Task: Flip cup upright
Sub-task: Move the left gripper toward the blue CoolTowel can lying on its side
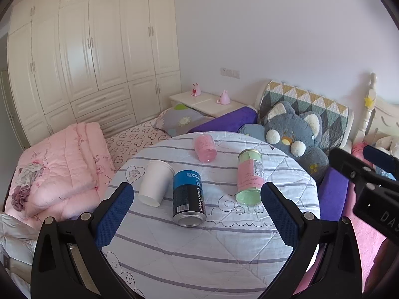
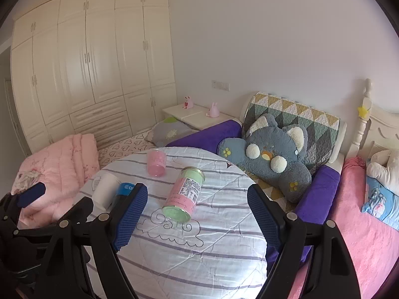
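Several containers lie on their sides on a round table with a striped cloth (image 1: 212,249). A white paper cup (image 1: 154,183) lies at the left, and shows in the right wrist view (image 2: 104,190). Beside it is a blue and black can (image 1: 188,196). A pink cup (image 1: 205,147) lies farther back, also in the right wrist view (image 2: 156,162). A green and pink can (image 1: 249,177) lies at the right, also in the right wrist view (image 2: 185,194). My left gripper (image 1: 197,214) is open above the blue can. My right gripper (image 2: 197,214) is open near the green can.
A bed with a pink quilt (image 1: 62,164) lies left of the table. A grey plush toy (image 1: 294,137) and purple bolsters (image 1: 224,122) sit behind it. A wardrobe (image 1: 94,49) and a nightstand (image 1: 204,102) stand at the back.
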`<move>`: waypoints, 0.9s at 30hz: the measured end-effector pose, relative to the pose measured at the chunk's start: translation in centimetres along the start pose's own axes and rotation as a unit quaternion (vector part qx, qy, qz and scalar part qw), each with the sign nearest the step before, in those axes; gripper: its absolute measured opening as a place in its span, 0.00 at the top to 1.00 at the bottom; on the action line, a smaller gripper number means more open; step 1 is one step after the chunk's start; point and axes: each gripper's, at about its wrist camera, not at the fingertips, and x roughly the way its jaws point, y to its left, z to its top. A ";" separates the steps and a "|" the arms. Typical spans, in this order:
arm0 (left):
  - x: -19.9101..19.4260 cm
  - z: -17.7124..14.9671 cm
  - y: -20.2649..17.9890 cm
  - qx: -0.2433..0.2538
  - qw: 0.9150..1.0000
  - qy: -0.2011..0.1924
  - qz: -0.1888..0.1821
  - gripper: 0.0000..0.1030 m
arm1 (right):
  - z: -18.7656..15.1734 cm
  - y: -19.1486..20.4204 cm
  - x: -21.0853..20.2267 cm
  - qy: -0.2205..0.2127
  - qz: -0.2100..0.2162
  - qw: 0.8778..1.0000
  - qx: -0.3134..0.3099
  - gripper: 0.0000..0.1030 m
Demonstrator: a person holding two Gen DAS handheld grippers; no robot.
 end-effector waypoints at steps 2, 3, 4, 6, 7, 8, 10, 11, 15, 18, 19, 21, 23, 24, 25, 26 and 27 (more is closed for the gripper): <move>0.4 0.2 0.1 0.001 1.000 0.003 0.001 0.00 | 0.3 0.1 0.3 0.003 -0.003 1.000 0.000 0.19; 0.5 0.2 0.1 0.001 1.000 0.005 0.002 0.00 | 0.2 0.1 0.5 0.004 -0.004 1.000 0.000 0.19; 0.7 0.3 0.2 0.002 1.000 0.006 0.002 0.00 | 0.3 0.2 0.7 0.006 -0.004 1.000 0.000 0.19; 1.1 0.2 0.2 0.002 1.000 0.011 0.003 0.00 | 0.3 0.2 1.2 0.013 -0.003 1.000 0.001 0.19; 1.2 0.2 0.2 0.002 1.000 0.013 0.003 0.00 | 0.2 0.2 1.5 0.017 -0.003 1.000 0.001 0.19; 1.4 0.3 0.2 0.001 1.000 0.015 0.004 0.00 | 0.2 0.2 1.7 0.021 -0.002 1.000 0.001 0.19; 1.8 0.3 0.3 0.001 1.000 0.019 0.002 0.00 | 0.1 0.1 2.2 0.028 -0.001 1.000 0.000 0.19; 1.9 0.3 0.3 0.001 1.000 0.020 0.003 0.00 | 0.1 0.0 2.3 0.030 -0.001 1.000 0.001 0.19; 2.6 0.2 0.3 0.003 1.000 0.027 0.002 0.00 | 0.0 0.0 3.0 0.039 0.001 0.999 0.002 0.19; 3.1 0.0 0.1 0.004 0.999 0.034 0.001 0.00 | -0.1 -0.1 3.5 0.047 0.002 0.999 0.004 0.19; 3.3 0.0 0.1 0.005 0.999 0.037 -0.001 0.00 | -0.1 -0.2 3.8 0.051 0.003 0.999 0.006 0.19; 3.7 0.1 0.2 0.002 0.999 0.041 -0.004 0.00 | -0.2 -0.4 4.1 0.057 0.004 0.998 0.008 0.19; 4.1 0.1 0.3 0.002 0.999 0.046 -0.005 0.00 | -0.3 -0.6 4.6 0.061 0.004 0.998 0.012 0.19; 4.3 0.1 0.4 0.002 0.999 0.047 -0.003 0.00 | -0.3 -0.7 4.7 0.062 0.004 0.998 0.013 0.19; 4.6 0.1 0.6 0.001 0.999 0.048 -0.002 0.00 | -0.3 -0.8 4.9 0.065 0.003 0.998 0.014 0.19; 4.7 0.1 0.7 -0.001 0.999 0.049 0.000 0.00 | -0.3 -0.9 5.1 0.066 0.004 0.998 0.014 0.19; 4.9 0.1 0.9 -0.003 0.999 0.049 0.001 0.00 | -0.3 -0.9 5.3 0.066 0.004 0.998 0.016 0.19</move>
